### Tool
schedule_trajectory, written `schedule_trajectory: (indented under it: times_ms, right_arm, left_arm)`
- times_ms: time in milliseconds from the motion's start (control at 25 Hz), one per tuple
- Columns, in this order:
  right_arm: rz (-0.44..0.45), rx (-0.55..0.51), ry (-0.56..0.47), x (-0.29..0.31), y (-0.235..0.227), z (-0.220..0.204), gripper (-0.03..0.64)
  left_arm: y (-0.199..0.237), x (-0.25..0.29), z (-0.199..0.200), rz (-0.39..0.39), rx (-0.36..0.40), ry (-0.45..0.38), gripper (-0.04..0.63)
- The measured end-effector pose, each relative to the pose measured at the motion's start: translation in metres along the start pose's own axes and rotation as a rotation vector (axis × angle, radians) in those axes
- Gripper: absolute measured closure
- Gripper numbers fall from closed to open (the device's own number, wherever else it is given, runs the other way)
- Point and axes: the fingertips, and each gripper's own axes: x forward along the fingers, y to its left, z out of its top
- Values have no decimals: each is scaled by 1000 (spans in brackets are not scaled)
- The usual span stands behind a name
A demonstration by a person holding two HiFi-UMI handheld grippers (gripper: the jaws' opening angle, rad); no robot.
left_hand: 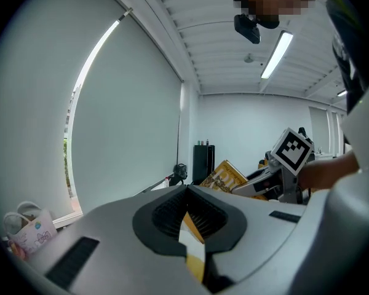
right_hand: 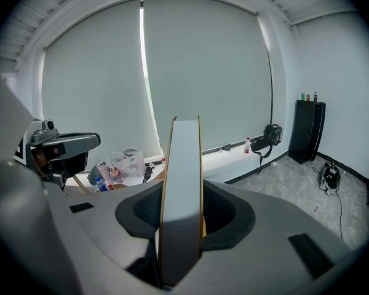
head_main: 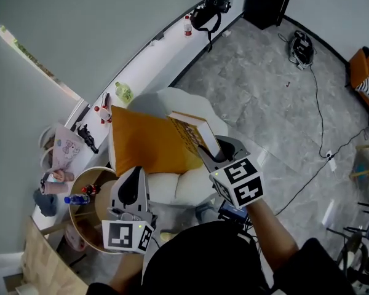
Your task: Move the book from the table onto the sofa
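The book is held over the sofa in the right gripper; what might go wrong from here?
1. The right gripper pinches the book by one edge only, so it may pivot or slip out before it is set down.
2. The orange cushion leans across the sofa; a book released onto it might slide off.

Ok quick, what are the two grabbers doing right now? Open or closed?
The left gripper is closed, with nothing in it.
The right gripper is closed on the book.
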Motion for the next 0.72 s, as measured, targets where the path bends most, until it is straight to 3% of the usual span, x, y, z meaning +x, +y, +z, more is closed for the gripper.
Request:
schedule_trajectory:
  times_ms: [280,720]
  right_arm:
    - [-3,19,23,9,-54,-12,465]
    - [13,46,91,36,-81,-43,465]
  left_arm:
    - [-19,40,3,5,29,43,591]
    - [-25,63,-3,9,60,84,591]
